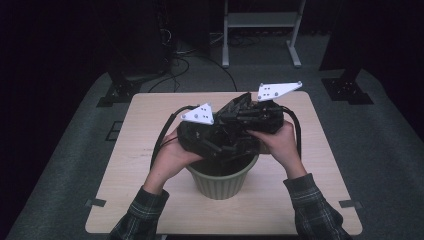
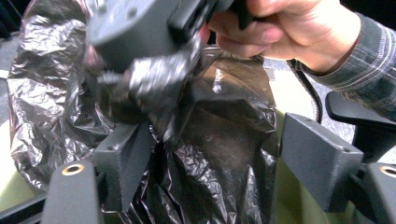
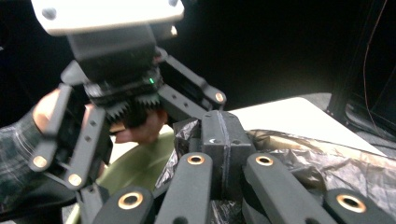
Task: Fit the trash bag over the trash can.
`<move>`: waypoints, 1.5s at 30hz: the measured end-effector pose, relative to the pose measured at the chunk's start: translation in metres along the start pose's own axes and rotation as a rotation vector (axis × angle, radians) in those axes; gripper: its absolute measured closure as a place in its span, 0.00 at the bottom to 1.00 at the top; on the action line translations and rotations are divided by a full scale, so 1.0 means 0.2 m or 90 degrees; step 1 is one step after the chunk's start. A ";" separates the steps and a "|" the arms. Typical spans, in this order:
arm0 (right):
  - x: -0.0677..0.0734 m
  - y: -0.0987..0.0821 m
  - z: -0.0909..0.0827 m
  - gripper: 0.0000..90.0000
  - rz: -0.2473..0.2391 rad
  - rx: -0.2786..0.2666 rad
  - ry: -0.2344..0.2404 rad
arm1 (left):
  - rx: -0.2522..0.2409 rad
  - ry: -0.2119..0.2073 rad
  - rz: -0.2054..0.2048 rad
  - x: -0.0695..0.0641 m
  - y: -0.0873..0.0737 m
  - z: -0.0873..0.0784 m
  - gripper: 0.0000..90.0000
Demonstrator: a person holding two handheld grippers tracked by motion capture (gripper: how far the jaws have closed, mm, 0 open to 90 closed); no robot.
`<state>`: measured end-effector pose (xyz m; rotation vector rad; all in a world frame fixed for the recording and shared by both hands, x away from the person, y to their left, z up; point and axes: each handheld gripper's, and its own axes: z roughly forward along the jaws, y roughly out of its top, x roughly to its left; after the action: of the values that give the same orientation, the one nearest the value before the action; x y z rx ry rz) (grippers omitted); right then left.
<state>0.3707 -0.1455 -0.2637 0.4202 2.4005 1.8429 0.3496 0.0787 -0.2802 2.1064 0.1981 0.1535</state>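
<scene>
A black plastic bag (image 2: pixel 219 140) hangs crumpled over a green ribbed pot (image 1: pixel 222 182) at the table's near middle. My right gripper (image 3: pixel 222 135) is shut on a fold of the bag (image 3: pixel 327 158), just above the pot's rim (image 3: pixel 140 163). My left gripper (image 2: pixel 219 163) stands open, its two pads wide apart with the bag's wrinkled film between them; its left pad (image 2: pixel 123 158) lies against the film. In the high view both grippers, left (image 1: pixel 215 142) and right (image 1: pixel 245 117), are held close together above the pot. The pot's inside is hidden.
The light wooden table (image 1: pixel 150 165) has bare wood on both sides of the pot. Cables (image 1: pixel 160 140) loop from the grippers over the tabletop. Beyond the far edge stand a white frame (image 1: pixel 260 30) and dark stands on grey carpet.
</scene>
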 end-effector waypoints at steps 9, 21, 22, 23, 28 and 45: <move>0.02 0.01 0.01 1.00 -0.007 -0.002 0.007 | 0.016 -0.015 -0.028 0.01 -0.01 -0.05 0.97; -0.01 -0.10 -0.11 0.76 0.023 -0.002 -0.024 | 0.013 0.025 -0.060 0.06 -0.10 -0.15 0.99; -0.02 -0.11 -0.14 0.74 0.025 -0.004 -0.031 | 0.012 0.028 -0.063 0.06 -0.11 -0.16 0.99; -0.02 -0.12 -0.17 0.73 0.032 -0.005 -0.036 | 0.010 0.031 -0.065 0.06 -0.12 -0.17 0.99; -0.02 -0.21 -0.31 0.67 0.050 0.001 -0.072 | 0.006 0.041 -0.071 0.07 -0.14 -0.21 0.99; -0.05 -0.35 -0.34 0.76 0.118 0.017 -0.063 | -0.002 0.040 -0.069 0.07 -0.14 -0.21 0.99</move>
<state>0.3521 -0.2287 -0.3129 0.7417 2.3943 1.8132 0.3528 0.1309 -0.2825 2.0834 0.3491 0.1544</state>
